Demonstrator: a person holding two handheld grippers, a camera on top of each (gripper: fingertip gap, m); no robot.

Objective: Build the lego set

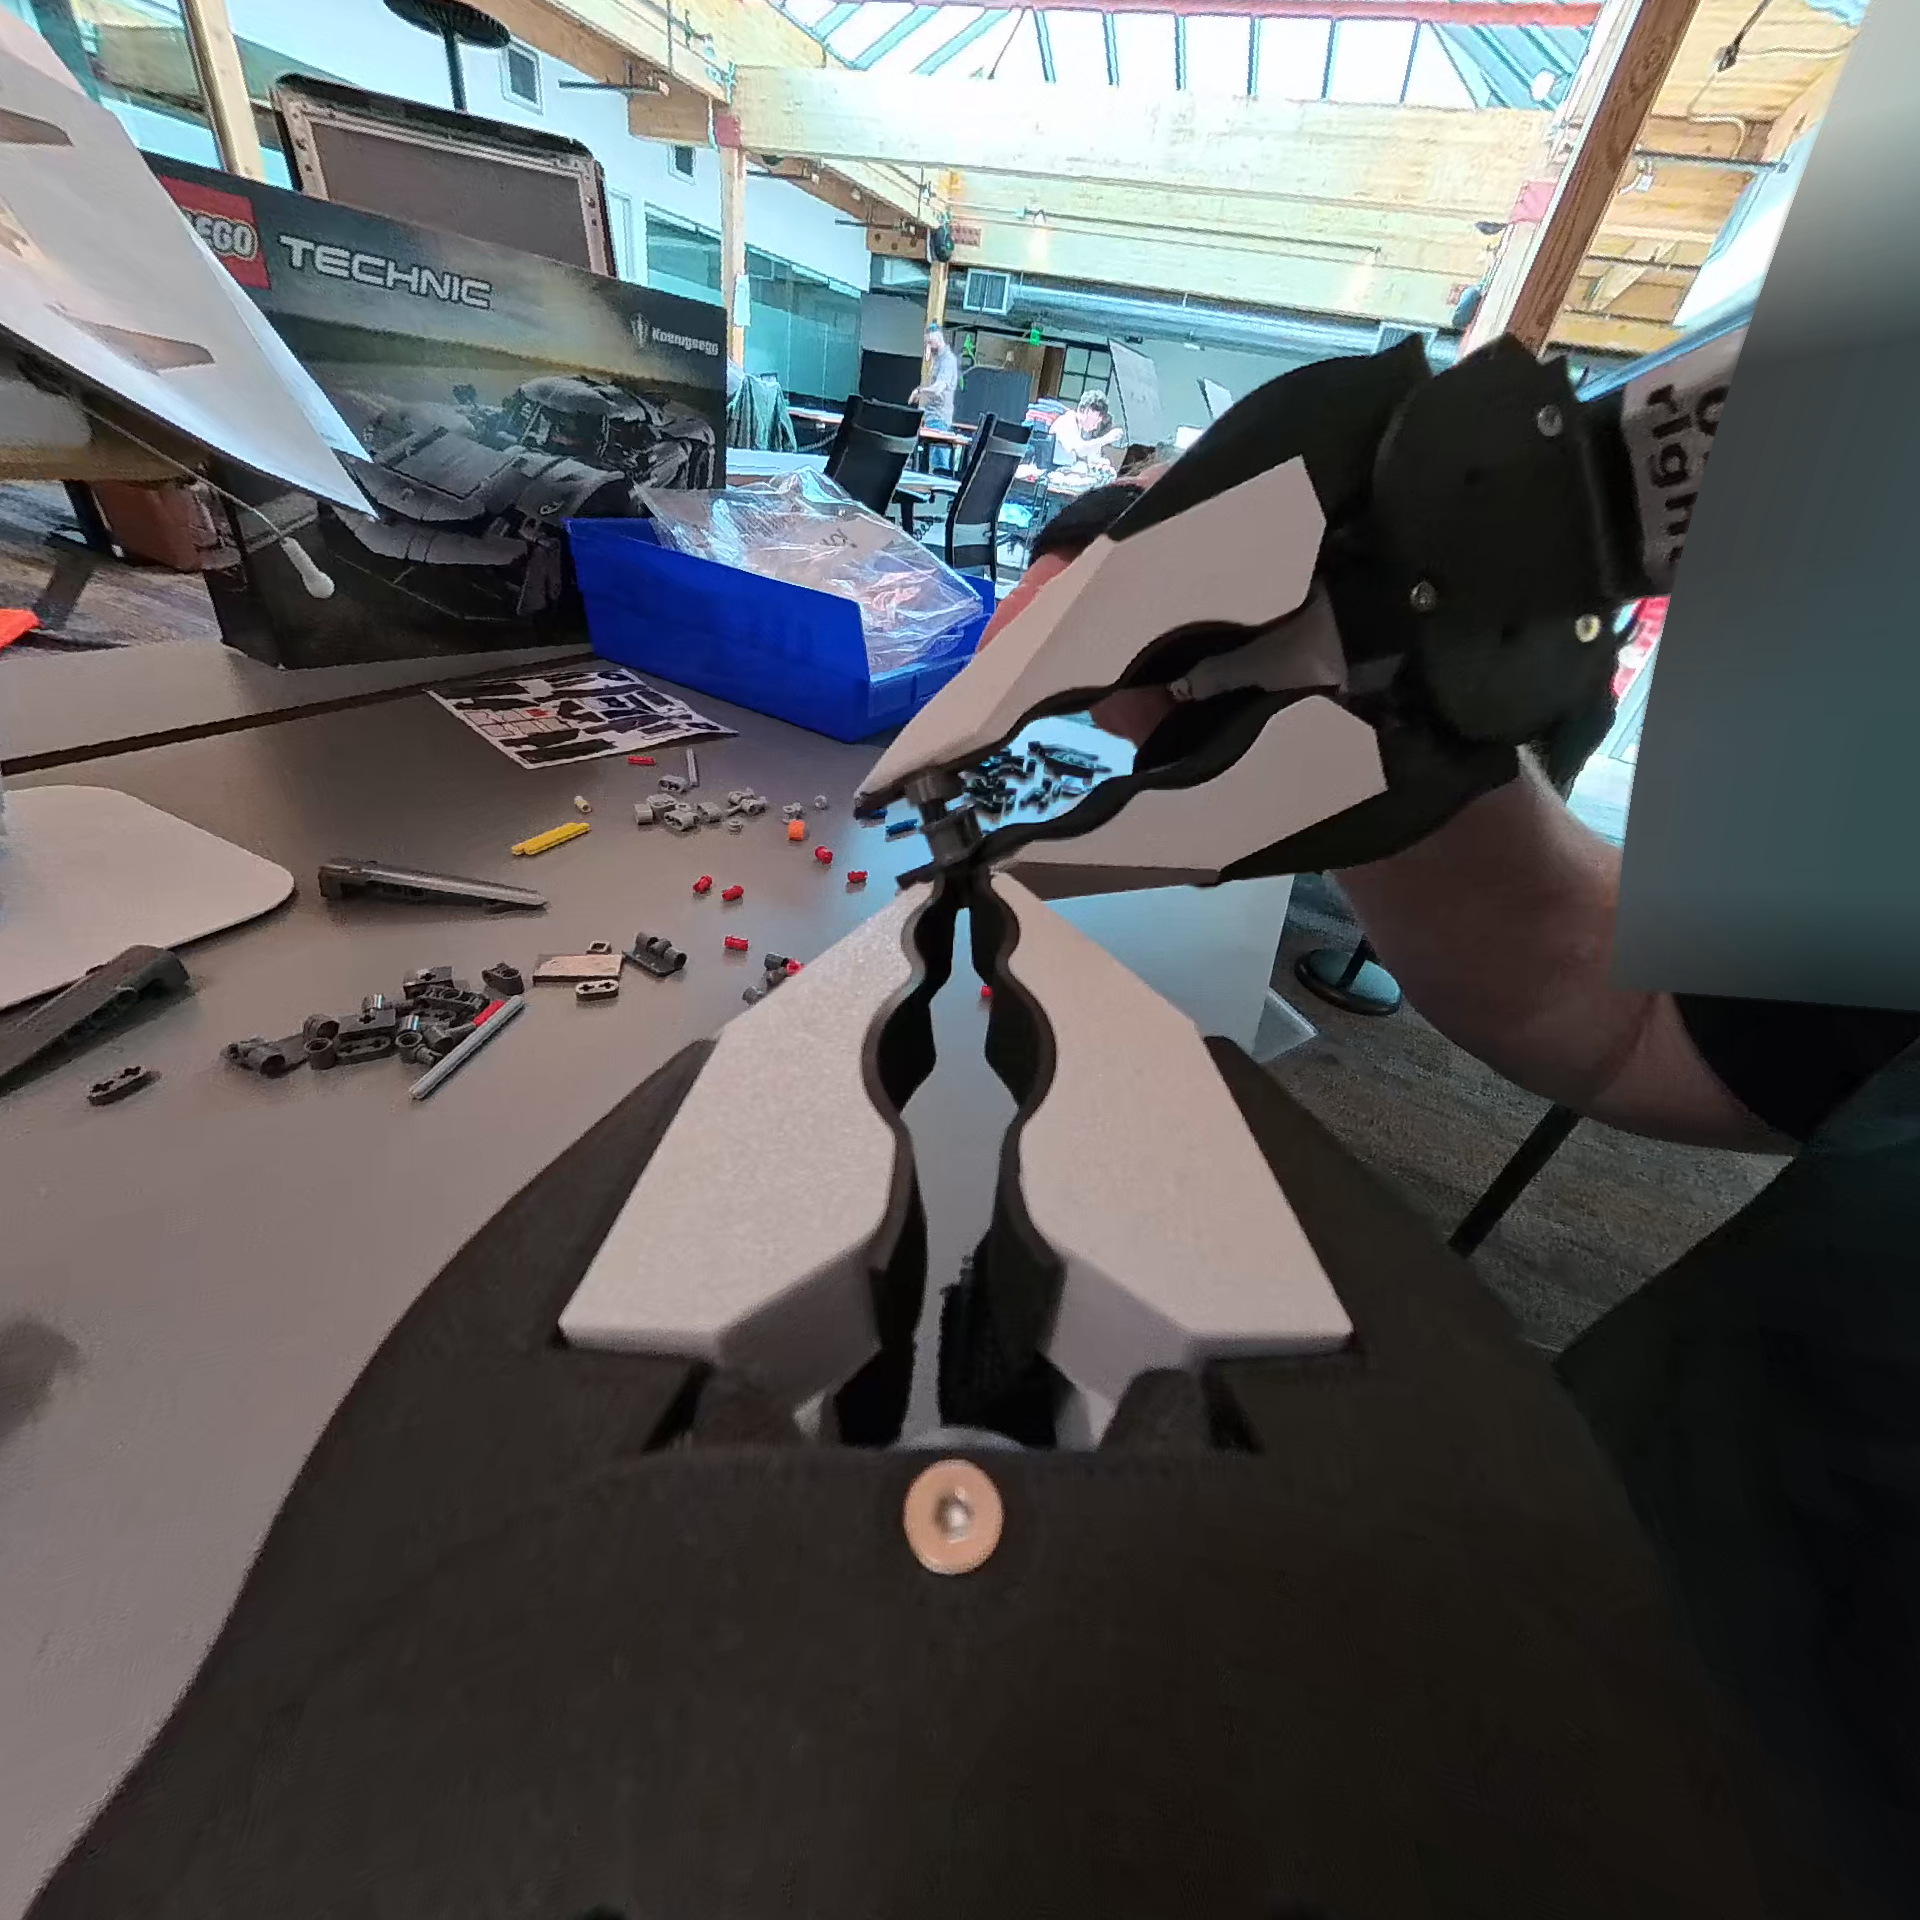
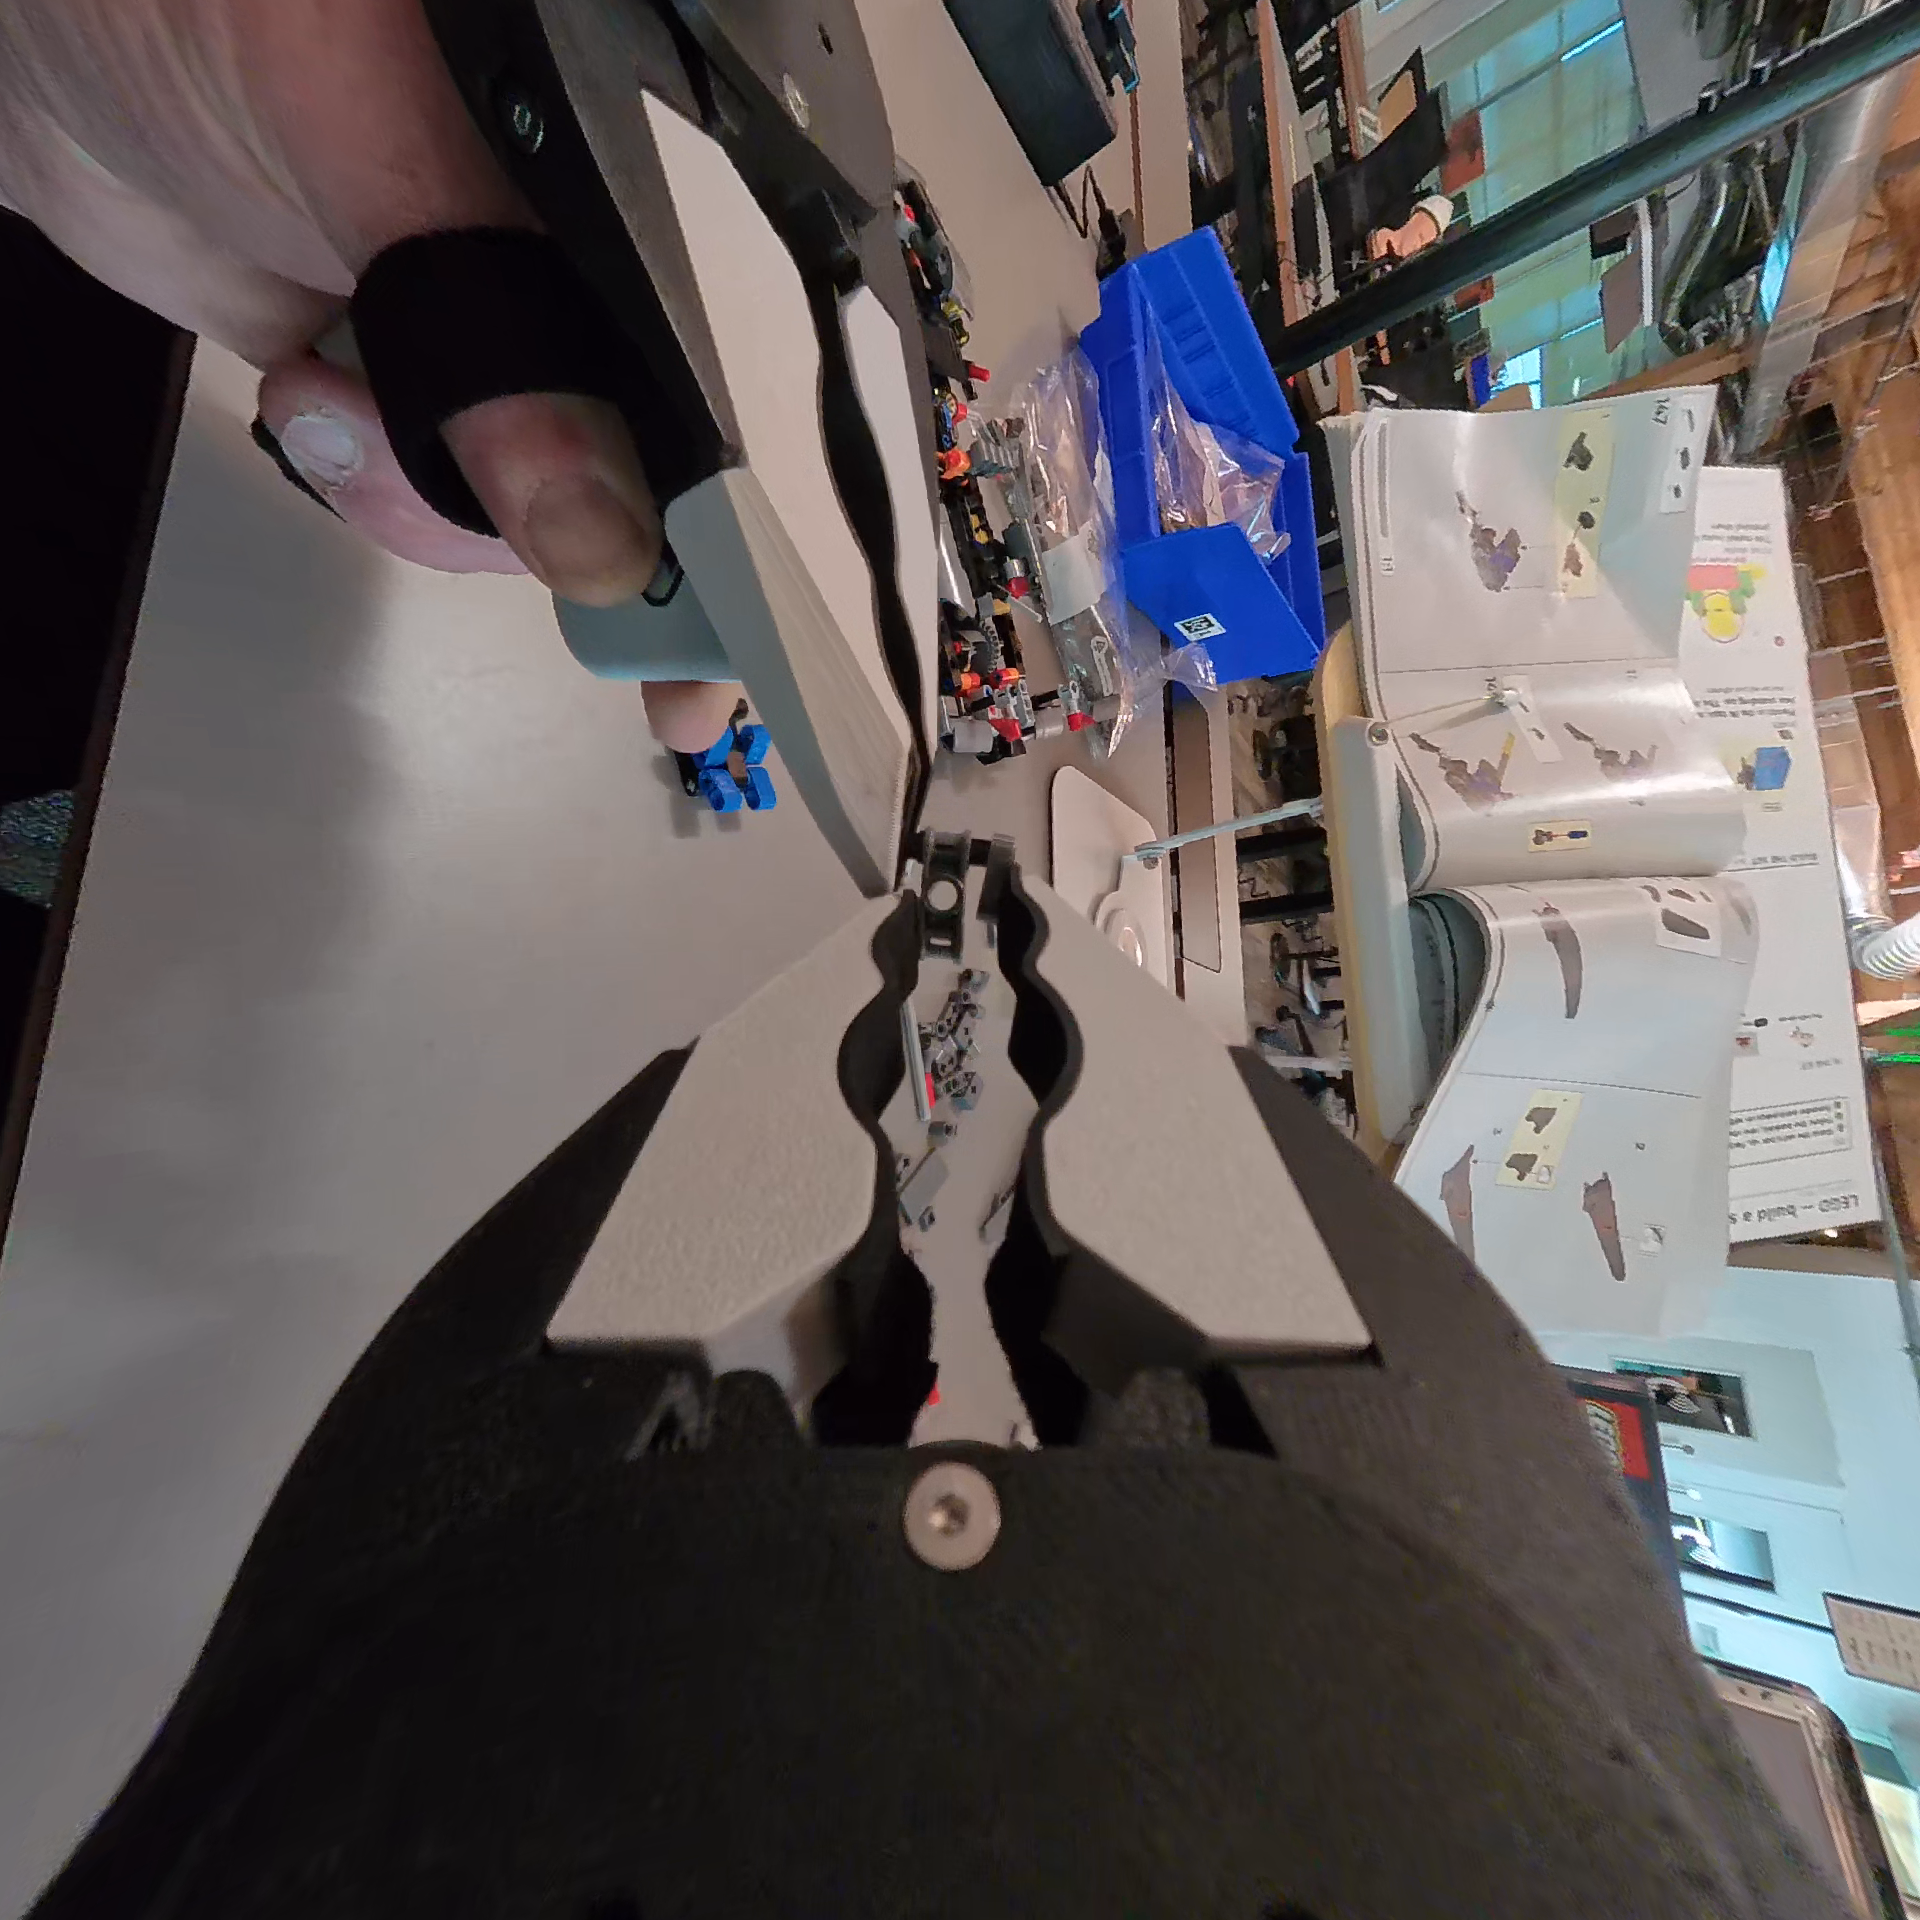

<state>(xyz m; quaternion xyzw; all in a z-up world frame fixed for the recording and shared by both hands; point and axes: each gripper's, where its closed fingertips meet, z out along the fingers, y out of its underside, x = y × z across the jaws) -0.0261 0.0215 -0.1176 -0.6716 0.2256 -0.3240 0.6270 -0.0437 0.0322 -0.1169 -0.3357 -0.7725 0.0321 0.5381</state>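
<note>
The two grippers meet tip to tip, the right gripper (image 1: 940, 831) crossing just ahead of the left gripper (image 1: 961, 883) and blocking the way forward. To the left gripper's left, loose grey pieces (image 1: 384, 1023) and red pins (image 1: 736, 943) dot the table (image 1: 156, 1247). Farther ahead stand a blue bin (image 1: 748, 623) and the box (image 1: 468, 416). Bare table lies near left, beside the left gripper's body.

Small black piece (image 2: 943, 891) mostly hidden between fingers (image 2: 748, 1132); shape unclear.
</note>
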